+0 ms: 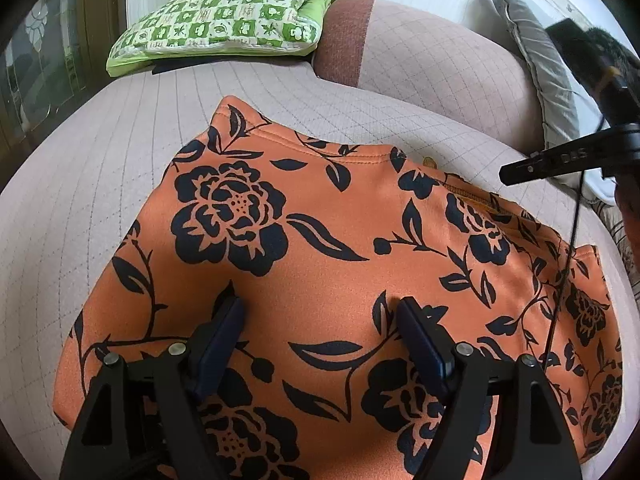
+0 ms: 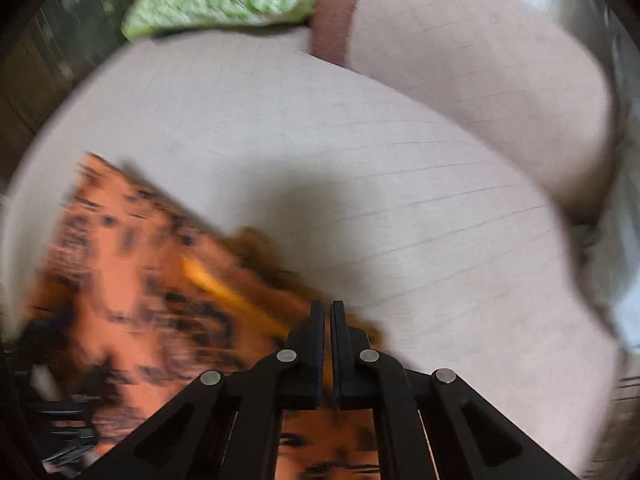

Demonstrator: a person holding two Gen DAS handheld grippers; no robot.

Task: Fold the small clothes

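An orange garment with a black flower print (image 1: 320, 264) lies folded flat on the pale quilted sofa seat (image 1: 104, 168). My left gripper (image 1: 320, 312) is open, its fingers spread just above the garment's near part, holding nothing. My right gripper (image 1: 520, 172) shows at the right of the left wrist view, above the garment's far right edge. In the blurred right wrist view the right gripper (image 2: 327, 308) has its jaws nearly closed over the garment's edge (image 2: 140, 280); a grip on cloth does not show.
A green and white patterned cushion (image 1: 224, 16) lies at the back of the seat. A brown and beige sofa arm (image 1: 420, 60) and a grey cushion (image 1: 540, 64) stand at the right. A dark cabinet (image 1: 44, 64) is at the left.
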